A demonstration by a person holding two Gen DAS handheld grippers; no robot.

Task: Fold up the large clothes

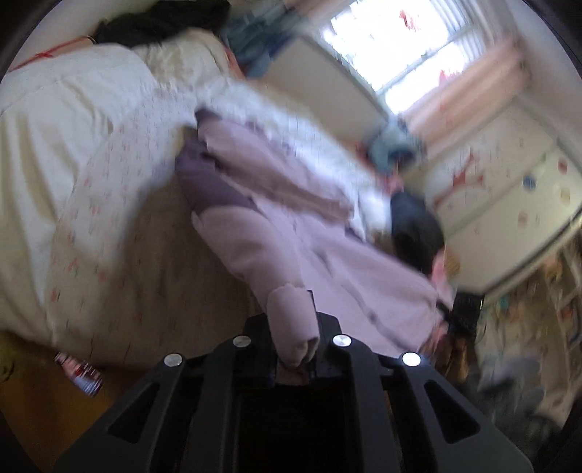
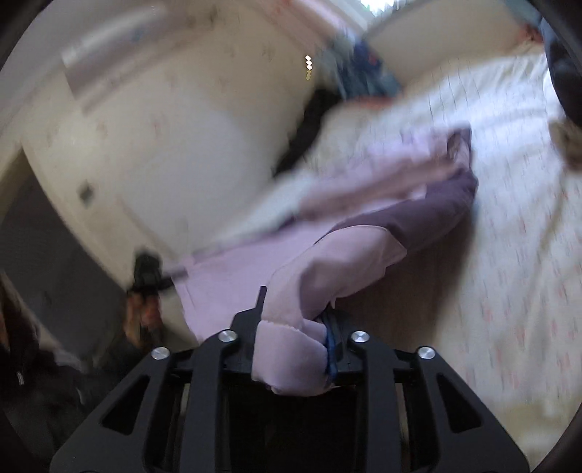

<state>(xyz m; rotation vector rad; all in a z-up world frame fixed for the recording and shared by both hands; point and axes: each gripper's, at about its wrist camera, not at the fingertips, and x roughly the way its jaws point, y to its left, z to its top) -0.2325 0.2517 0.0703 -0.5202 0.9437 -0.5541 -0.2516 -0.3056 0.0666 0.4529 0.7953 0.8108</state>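
Hand-held gripper (image 1: 294, 327) on lilac garment (image 1: 327, 254)

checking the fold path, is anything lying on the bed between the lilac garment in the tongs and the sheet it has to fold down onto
Nothing visible does. Both the left tongs and right tongs grip the lilac garment, and the patterned sheet beside and under it looks bare. The dark clothes lie off at the far end.

place: home bedroom, likely | signs: bed (image 1: 72, 152) with patterned sheet — curtained window (image 1: 407, 47)

Open bedsheet (image 1: 120, 233) beside lilac garment (image 1: 291, 225)
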